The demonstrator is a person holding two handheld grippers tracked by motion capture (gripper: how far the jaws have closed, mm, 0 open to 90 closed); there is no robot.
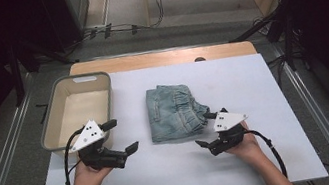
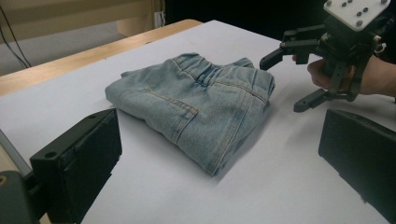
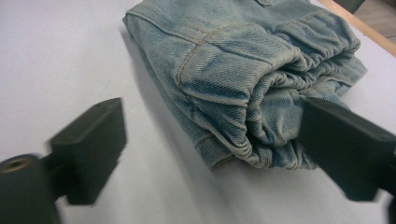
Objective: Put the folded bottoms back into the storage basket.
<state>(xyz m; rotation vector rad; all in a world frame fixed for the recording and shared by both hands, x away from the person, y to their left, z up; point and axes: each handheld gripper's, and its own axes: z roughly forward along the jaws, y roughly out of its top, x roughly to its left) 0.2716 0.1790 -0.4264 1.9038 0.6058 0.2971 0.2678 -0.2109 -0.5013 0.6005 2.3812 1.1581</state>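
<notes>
Denim, pale blue and folded into a compact rectangle, identifies the jeans (image 1: 176,111), which lie near the centre of the white tabletop (image 1: 264,157) in the high view. A beige bin (image 1: 72,82) stands at the left side of the tabletop, apart from the jeans. The left claw (image 1: 120,136) is held in the person's left hand (image 1: 87,176) just in front of the bin, jaws spread, gripping nothing, with bare tabletop between it and the jeans. The right claw (image 1: 209,129) sits in the right hand (image 1: 247,148) at the near right corner of the jeans, jaws spread; contact with the cloth cannot be told from this view.

Left gripper view: the jeans (image 2: 196,102) lie flat beyond the two parted black jaws, clear of both. The right claw (image 2: 287,79) is held farther off at the far edge of the fold, jaws apart.

Right gripper view: the jeans (image 3: 243,70) lie close ahead, with the gathered elastic waistband facing the camera. One jaw stands over bare tabletop; the other overlaps the rolled edge of the cloth. The jaws are released, not clamped on the fabric.
</notes>
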